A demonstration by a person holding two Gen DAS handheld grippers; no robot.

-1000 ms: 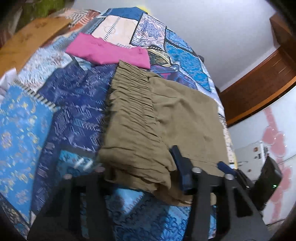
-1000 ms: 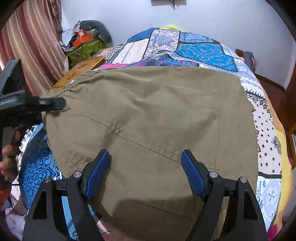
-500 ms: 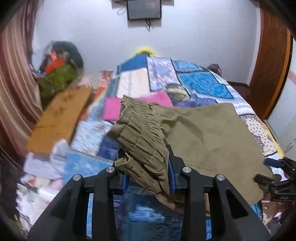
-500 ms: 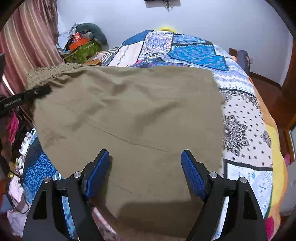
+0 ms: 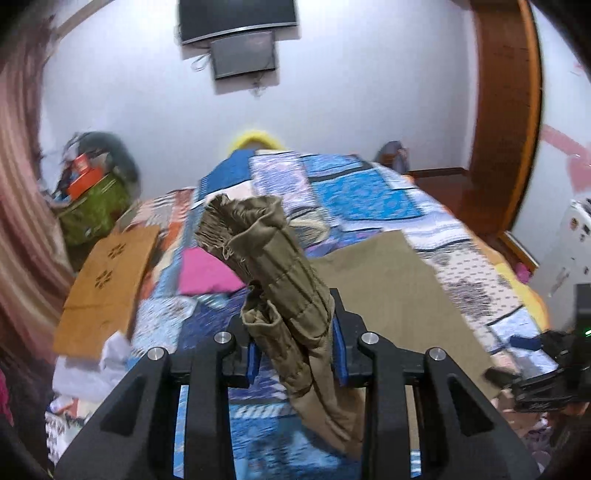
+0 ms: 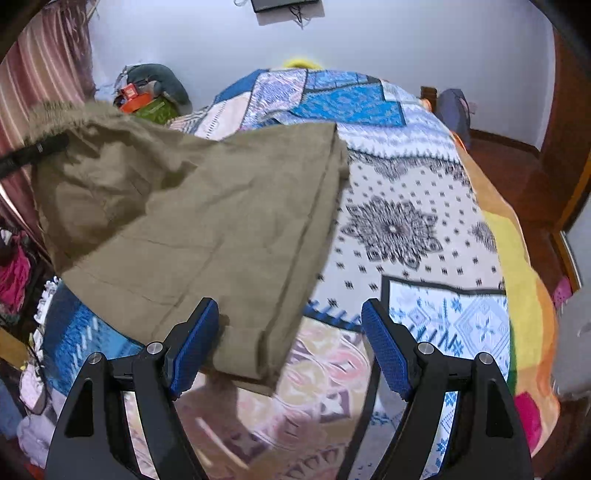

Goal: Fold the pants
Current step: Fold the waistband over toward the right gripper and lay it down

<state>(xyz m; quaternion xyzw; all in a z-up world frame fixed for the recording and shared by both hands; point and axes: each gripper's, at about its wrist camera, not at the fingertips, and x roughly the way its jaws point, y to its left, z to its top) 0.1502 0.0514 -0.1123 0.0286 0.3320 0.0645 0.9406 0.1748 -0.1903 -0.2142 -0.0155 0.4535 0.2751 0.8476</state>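
The left gripper [image 5: 295, 350] has the gathered waistband of the olive pants [image 5: 266, 266] bunched between its blue pads, jaws closing on it; the band rises toward 11 o'clock while the rest drapes toward 4 o'clock across the patchwork bedspread [image 5: 362, 192]. The right gripper [image 6: 291, 343] stands wide, gripping nothing. The pants' hem corner lies just beside its left pad [image 6: 192, 350], cloth spreading toward 10 o'clock.

Wall TV [image 5: 236, 16] cut off at top, pants [image 6: 192, 221] hide bedspread beneath
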